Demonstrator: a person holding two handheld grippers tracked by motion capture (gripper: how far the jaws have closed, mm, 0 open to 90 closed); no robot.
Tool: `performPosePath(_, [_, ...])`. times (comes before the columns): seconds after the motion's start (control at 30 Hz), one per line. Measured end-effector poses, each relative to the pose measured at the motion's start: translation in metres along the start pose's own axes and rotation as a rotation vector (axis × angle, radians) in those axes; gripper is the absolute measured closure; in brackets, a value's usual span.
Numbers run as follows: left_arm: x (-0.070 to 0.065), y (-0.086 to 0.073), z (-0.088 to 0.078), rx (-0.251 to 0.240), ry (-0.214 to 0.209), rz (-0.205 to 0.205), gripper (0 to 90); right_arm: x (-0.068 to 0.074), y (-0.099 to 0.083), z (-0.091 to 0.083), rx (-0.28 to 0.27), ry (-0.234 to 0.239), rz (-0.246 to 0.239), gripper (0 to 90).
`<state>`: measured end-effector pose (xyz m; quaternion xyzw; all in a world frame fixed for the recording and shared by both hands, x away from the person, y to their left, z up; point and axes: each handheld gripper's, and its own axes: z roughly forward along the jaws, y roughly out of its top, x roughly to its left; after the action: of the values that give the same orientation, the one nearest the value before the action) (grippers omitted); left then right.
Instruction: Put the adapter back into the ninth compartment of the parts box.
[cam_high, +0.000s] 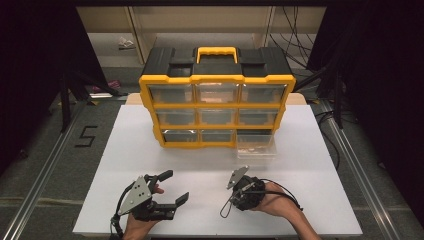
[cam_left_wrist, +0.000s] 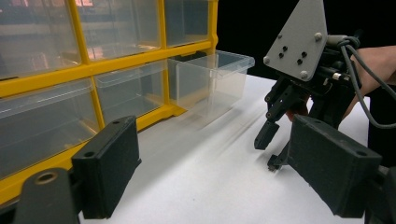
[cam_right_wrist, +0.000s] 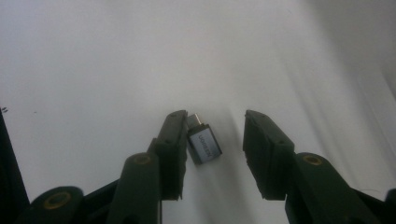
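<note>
Grey adapter, label too blurred to read, between parted right gripper jaws; left gripper open too.

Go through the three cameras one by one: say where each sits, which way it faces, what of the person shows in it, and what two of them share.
High view: above the person's side, facing forward and down on the white table and drawer cabinet; both hands, left gripper and right gripper.
Left gripper view: low along its own open jaws toward the cabinet, pulled-out drawer and right gripper.
Right gripper view: down its open jaws at the table and a small adapter.
Shared: high and left gripper views both show the cabinet and drawer.
</note>
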<state>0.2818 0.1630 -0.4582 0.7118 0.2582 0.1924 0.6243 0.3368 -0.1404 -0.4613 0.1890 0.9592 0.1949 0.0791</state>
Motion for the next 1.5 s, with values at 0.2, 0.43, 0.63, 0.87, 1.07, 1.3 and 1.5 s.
performPosePath(0.2, [0.000, 0.000, 0.000, 0.000, -0.004, 0.003, 16.5, -0.001, 0.001, 0.004, 0.017, 0.015, -0.007, 64.9])
performPosePath(0.43, [0.000, 0.000, 0.000, 0.002, -0.004, 0.005, 16.5, -0.001, 0.002, 0.005, 0.027, 0.043, 0.001, 73.4])
performPosePath(0.63, [-0.001, 0.000, 0.000, 0.001, -0.005, 0.006, 16.6, -0.001, 0.002, 0.004, 0.028, 0.052, -0.003, 75.9])
performPosePath(0.87, [-0.001, 0.000, 0.000, 0.000, -0.005, 0.006, 16.6, -0.001, 0.004, -0.007, -0.028, 0.020, 0.008, 76.2])
performPosePath(1.07, [-0.001, 0.000, 0.000, 0.000, -0.004, 0.006, 16.7, -0.003, 0.004, -0.017, -0.078, -0.014, 0.022, 76.3])
performPosePath(1.3, [-0.001, 0.000, 0.000, -0.001, -0.004, 0.007, 16.7, -0.006, 0.004, -0.030, -0.166, -0.052, 0.028, 76.4])
performPosePath(1.5, [-0.001, 0.000, 0.000, -0.003, -0.001, 0.008, 16.7, -0.007, 0.004, -0.043, -0.260, -0.089, 0.063, 76.4])
